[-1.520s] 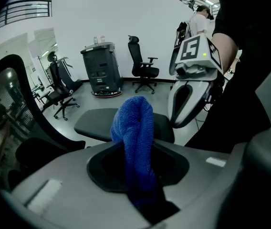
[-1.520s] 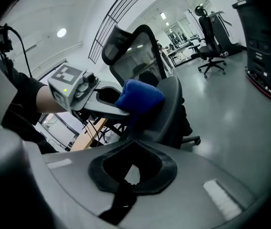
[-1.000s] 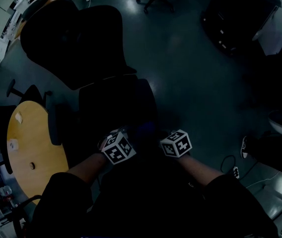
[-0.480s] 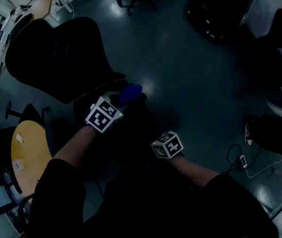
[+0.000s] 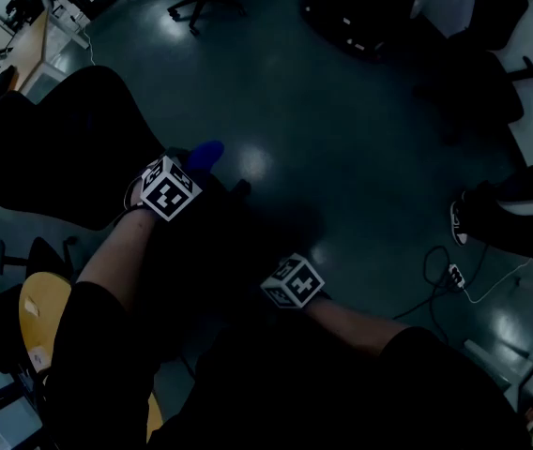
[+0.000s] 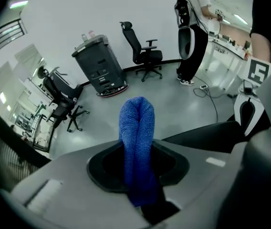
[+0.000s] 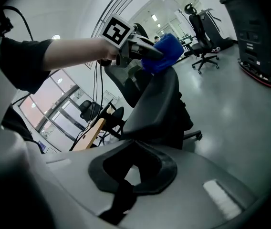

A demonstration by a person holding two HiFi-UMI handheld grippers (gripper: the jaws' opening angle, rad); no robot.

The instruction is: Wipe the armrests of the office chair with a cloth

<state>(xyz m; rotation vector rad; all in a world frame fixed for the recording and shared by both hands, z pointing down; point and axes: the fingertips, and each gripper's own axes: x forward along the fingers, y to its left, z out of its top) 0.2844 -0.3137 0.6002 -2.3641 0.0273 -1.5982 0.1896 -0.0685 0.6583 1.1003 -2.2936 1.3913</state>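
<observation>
Reaching out from where both cubes sat side by side near my body a second ago, my left claw [image 5: 190, 171] now sits up by the dark office chair [image 5: 55, 148], while my right claw [image 5: 292, 283] hangs back low and close to me.

Nearest, that right claw [image 7: 124, 187] has its jaws drawn together with nothing between them; it touches nothing I can see.

Further out, the left claw [image 6: 140, 194] is clamped on the blue cloth [image 6: 136, 137], gripping the lower part so a folded loop stands up past the jaws. I judge the cloth [image 5: 205, 155] light, soft and limp: it will bunch and drag instead of sliding, so a low, firm pinch with a padded fold left free is the right hold for wiping.

From the right gripper view the cloth [image 7: 163, 51] sits at the upper edge of the chair [image 7: 157, 97], touching or just off it. I cannot pick out the armrest in this dim light.

Beyond lies bare grey floor [image 5: 342, 129].
</observation>
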